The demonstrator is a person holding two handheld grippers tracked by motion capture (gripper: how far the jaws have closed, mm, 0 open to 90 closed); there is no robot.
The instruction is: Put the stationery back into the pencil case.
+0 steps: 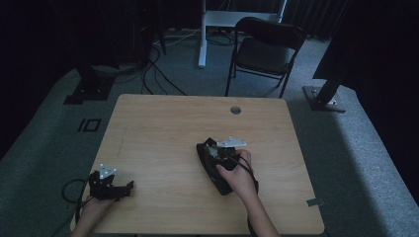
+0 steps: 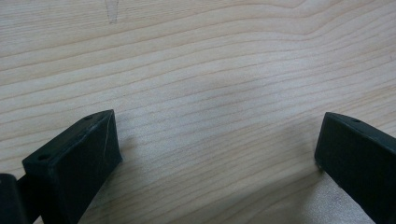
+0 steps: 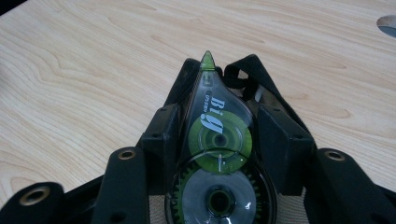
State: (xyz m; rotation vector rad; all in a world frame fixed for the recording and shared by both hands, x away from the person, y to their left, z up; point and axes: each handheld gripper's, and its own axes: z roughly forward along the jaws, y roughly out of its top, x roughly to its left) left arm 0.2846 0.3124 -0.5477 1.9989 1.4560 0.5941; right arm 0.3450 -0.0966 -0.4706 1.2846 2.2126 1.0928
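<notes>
A clear correction tape dispenser (image 3: 218, 154) with green reels and a green tip sits between the two black pads of my right gripper (image 3: 219, 123), which is shut on it. Its tip points away from me. Black fabric with a strap (image 3: 254, 70), apparently a pouch (image 1: 221, 186), lies under and around it. In the high view my right gripper (image 1: 210, 148) is over that pouch at the table's middle right. My left gripper (image 1: 129, 187) rests low near the front left corner. In its own view the left gripper (image 2: 219, 149) is open over bare wood.
The light wooden table (image 1: 163, 128) has a round cable hole (image 1: 235, 109) at its far edge, which the right gripper view shows as well (image 3: 387, 23). A black folding chair (image 1: 267, 49) and stand bases stand on the carpet beyond. Cables trail across the floor.
</notes>
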